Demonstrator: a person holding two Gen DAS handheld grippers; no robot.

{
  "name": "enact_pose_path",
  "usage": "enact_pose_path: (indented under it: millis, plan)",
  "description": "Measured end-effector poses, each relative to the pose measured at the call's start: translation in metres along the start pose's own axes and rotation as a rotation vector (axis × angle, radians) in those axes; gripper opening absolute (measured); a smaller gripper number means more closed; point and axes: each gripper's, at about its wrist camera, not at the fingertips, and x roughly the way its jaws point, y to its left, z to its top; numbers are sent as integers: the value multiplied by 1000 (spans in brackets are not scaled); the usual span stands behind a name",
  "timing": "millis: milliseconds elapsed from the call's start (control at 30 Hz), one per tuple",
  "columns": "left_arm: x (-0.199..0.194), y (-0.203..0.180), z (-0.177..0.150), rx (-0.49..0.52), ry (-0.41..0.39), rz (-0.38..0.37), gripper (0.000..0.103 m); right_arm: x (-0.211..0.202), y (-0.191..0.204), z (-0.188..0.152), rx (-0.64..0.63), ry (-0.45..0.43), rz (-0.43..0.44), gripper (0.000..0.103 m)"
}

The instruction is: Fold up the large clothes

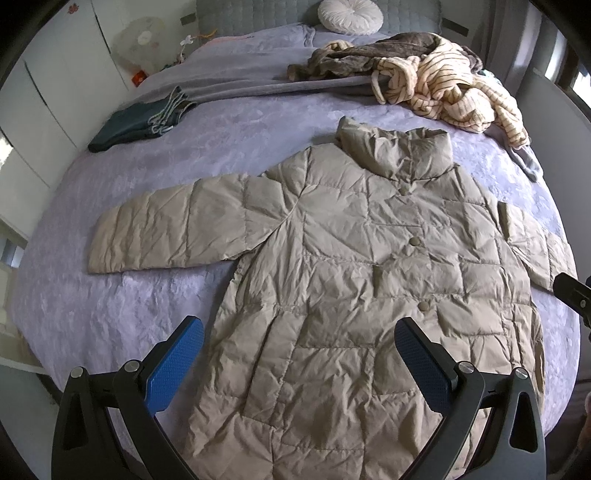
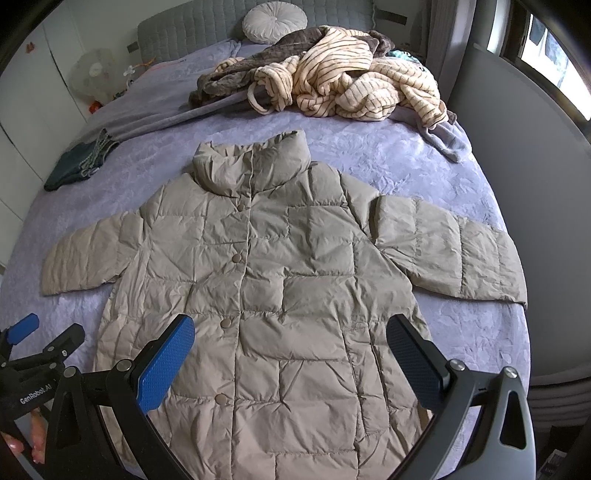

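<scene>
A beige quilted puffer coat [image 1: 351, 266] [image 2: 280, 280] lies flat, front up and buttoned, on the lavender bed cover [image 1: 129, 314] [image 2: 461, 332], collar toward the headboard and both sleeves spread sideways. My left gripper [image 1: 299, 339] hovers open above the coat's lower left part with nothing between its blue pads. Over the coat's lower middle my right gripper [image 2: 290, 338] is open too and holds nothing. The left gripper [image 2: 26, 332] also shows at the right wrist view's left edge, held by a hand [image 2: 33, 439]. A black part of the right gripper [image 1: 572, 291] shows at the left wrist view's right edge.
A heap of striped cream and brown fleece clothes [image 1: 436, 81] [image 2: 340, 81] lies near the headboard. Folded dark green clothes [image 1: 136, 122] [image 2: 77, 162] sit at the bed's left side. A round white cushion [image 1: 349, 14] [image 2: 275, 20] leans on the headboard. White cupboards [image 1: 55, 92] stand left.
</scene>
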Motion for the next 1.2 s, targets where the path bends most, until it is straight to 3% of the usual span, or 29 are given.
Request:
enact_pose_path:
  millis: [333,467,700,1000,1200]
  plan:
    - [38,45,5,-72,62,-30,103,35,25,6,-7,40,19,103]
    - [69,75,5,-141,95,-105,103,57,37,5,58,43,109,103]
    - [133,151,10,-370,116,-229,103,104,68,-2,144,100,242,103]
    - [227,259,22,-638,117,-247,103,164,112,-10,134,197,309,103]
    - [260,301,47,-742,45,-244,103,192,140,-4,107,196,346,103]
